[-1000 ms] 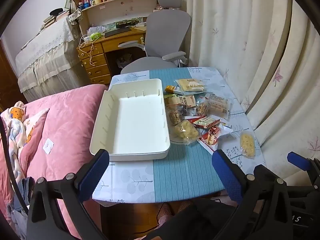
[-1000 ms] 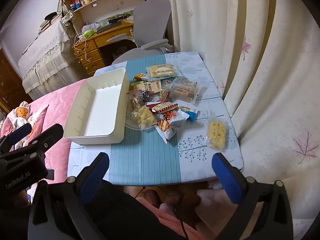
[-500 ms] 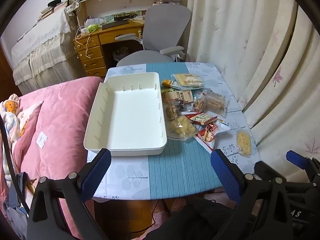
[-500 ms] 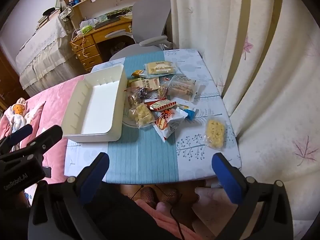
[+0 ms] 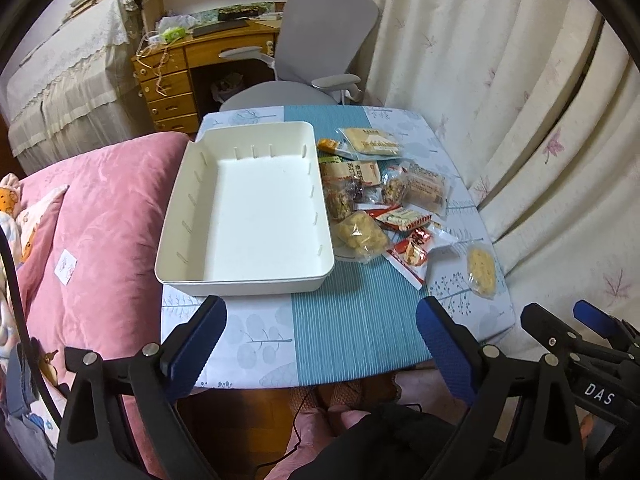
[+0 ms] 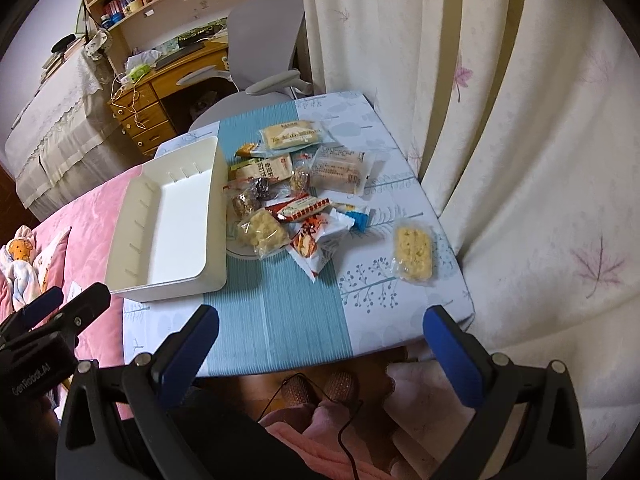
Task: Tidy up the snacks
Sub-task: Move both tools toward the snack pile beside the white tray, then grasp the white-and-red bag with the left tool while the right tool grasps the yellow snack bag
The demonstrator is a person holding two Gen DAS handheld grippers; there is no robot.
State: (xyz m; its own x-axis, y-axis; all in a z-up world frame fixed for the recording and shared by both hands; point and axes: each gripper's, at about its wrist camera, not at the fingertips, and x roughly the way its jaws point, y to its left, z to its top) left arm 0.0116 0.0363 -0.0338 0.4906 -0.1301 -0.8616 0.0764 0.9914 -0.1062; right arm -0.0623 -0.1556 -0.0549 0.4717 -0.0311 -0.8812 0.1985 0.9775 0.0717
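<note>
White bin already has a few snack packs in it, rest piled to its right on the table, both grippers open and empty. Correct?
Not quite: the white bin is empty, per the left wrist view. The snack packs all lie to its right on the table.

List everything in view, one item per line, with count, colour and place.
tray: one, white, empty, table's left part.
snack pile: several packets, mixed colours, right of the tray.
yellow snack: one, clear wrapper, alone, right of the pile.
table: one, teal and pale leaf-print cloth.
chair: one, grey, behind the table.
desk: one, wooden, far left.
bedding: pink, left of the table.
curtain: cream, leaf print, right.
left gripper: blue pads, open, nothing between, jaws just closing slightly.
right gripper: blue pads, open, empty.
</note>
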